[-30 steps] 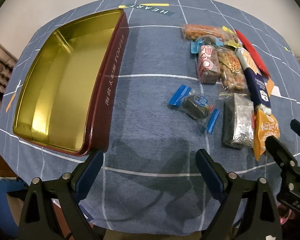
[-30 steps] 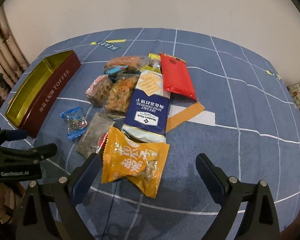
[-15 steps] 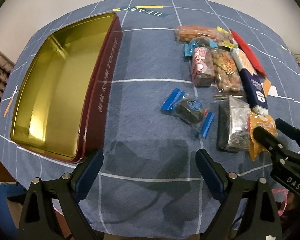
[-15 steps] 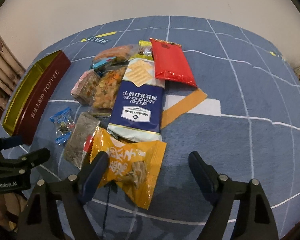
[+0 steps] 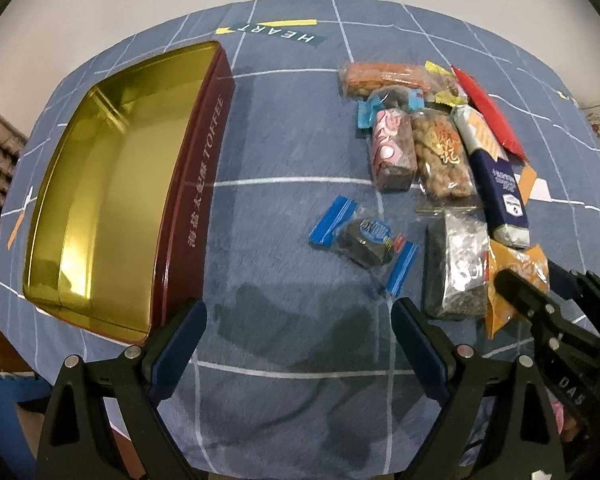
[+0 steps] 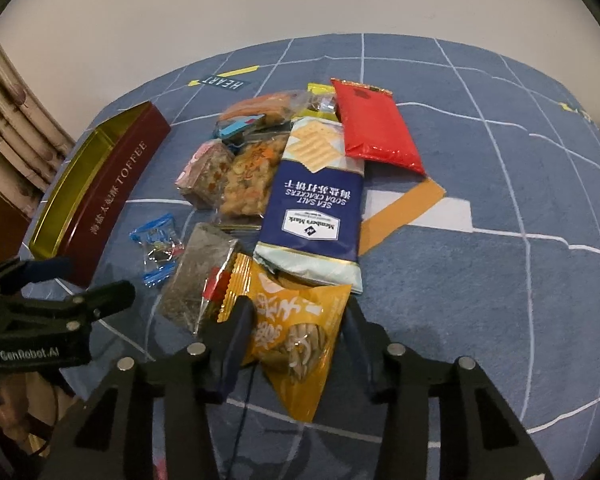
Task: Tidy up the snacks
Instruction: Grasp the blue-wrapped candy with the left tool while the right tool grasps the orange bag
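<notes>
An orange snack packet (image 6: 296,320) lies at the near end of a pile of snacks on the blue checked cloth. My right gripper (image 6: 296,340) straddles it. Its jaws are closing and both pads touch the packet's sides, which bulge a little. The left wrist view shows that packet (image 5: 516,264) between the right gripper's (image 5: 532,280) black fingers. My left gripper (image 5: 296,344) hangs open over bare cloth with nothing between its fingers. It sits between the snacks and an open gold-lined maroon toffee tin (image 5: 192,184), whose inside holds nothing.
Behind the orange packet lie a blue sea salt cracker pack (image 6: 316,208), a red packet (image 6: 376,128), a dark silver packet (image 6: 204,276), nut packs (image 6: 248,184) and a blue-wrapped candy (image 5: 364,240). A wall stands behind the table, and the cloth's edge is near me.
My right gripper's jaws have narrowed from wide open onto the orange packet and dipped closer to it. The left gripper has stayed open and has barely moved.
</notes>
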